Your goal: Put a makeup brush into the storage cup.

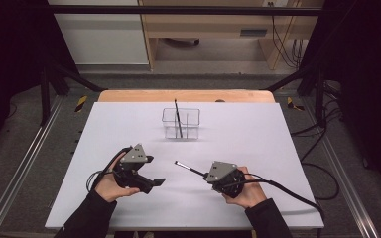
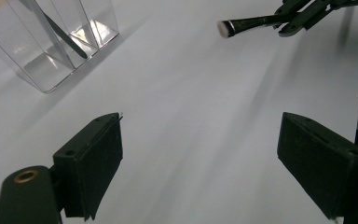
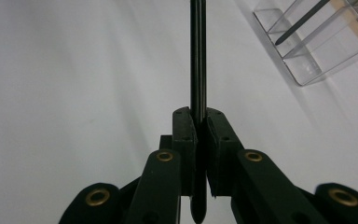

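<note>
Mid-carry above the white table (image 1: pixel 104 148): right gripper (image 1: pixel 206 174) clenched on a slim black brush (image 1: pixel 188 168), tip aimed at 11 o'clock. Left gripper (image 1: pixel 155 171) released, empty. Likely next: lifting toward the clear holder (image 1: pixel 180 123) at 12 o'clock, beside another stick (image 1: pixel 177 119).

My left gripper (image 1: pixel 149 173) is black, capped by a grey three-cornered plate, with a black cable looping off it toward my dark sleeve (image 1: pixel 87 218). My right gripper (image 1: pixel 207 175) matches it: same grey plate, black cable trailing away across the white table (image 1: pixel 258 134). Up close, the jaws are flat black pads on black links with brass-coloured rivets; small screw holes, I think, dot the pads.
</note>
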{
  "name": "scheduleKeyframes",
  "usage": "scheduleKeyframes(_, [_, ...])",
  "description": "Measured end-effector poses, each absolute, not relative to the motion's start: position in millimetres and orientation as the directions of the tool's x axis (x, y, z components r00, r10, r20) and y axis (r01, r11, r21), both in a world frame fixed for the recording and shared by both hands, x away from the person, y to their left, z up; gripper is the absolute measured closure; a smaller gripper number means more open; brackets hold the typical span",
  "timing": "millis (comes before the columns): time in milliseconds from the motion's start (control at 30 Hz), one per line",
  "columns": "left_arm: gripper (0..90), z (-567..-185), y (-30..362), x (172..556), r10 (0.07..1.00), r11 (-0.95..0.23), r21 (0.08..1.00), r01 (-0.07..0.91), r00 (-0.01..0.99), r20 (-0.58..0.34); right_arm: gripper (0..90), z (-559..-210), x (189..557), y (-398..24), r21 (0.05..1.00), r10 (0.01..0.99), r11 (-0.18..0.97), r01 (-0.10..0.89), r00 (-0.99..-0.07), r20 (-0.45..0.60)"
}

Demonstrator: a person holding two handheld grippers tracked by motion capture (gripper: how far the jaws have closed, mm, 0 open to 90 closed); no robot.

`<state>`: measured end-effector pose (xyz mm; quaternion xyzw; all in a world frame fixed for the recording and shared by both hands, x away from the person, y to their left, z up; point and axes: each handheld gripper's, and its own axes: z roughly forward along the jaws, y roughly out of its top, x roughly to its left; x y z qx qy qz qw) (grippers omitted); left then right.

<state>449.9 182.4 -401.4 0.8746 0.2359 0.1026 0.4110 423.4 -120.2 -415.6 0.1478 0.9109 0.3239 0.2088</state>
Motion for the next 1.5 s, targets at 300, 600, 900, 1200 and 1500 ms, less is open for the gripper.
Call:
scheduleKeyframes(300, [14.4,-410.1,181.5,448.0,0.56,-0.453,0.812,0.368,0.826,-0.061,84.3,-419.7,420.4,-125.1,0.708,0.449,0.688,0.163,-0.861,-0.238])
scheduleKeyframes(600, [15.1,-410.5,182.0,443.6,0.611,-0.349,0.857,0.379,0.786,-0.099,84.3,-423.1,421.1,-127.4,0.76,0.498,0.619,0.2,-0.848,-0.182])
scheduleKeyframes(900, [15.7,-415.5,181.2,439.5,0.645,-0.274,0.879,0.39,0.752,-0.133,84.3,-424.8,420.5,-126.1,0.797,0.537,0.557,0.234,-0.833,-0.131])
scheduleKeyframes(1200, [16.8,-422.0,172.6,435.2,0.647,-0.232,0.886,0.401,0.744,-0.167,84.3,-428.5,423.6,-129.7,0.831,0.583,0.474,0.29,-0.811,-0.049])
scheduleKeyframes(1500, [17.0,-425.1,162.9,431.3,0.646,-0.208,0.892,0.4,0.741,-0.182,84.3,-430.5,424.7,-129.6,0.845,0.602,0.433,0.314,-0.799,-0.012])
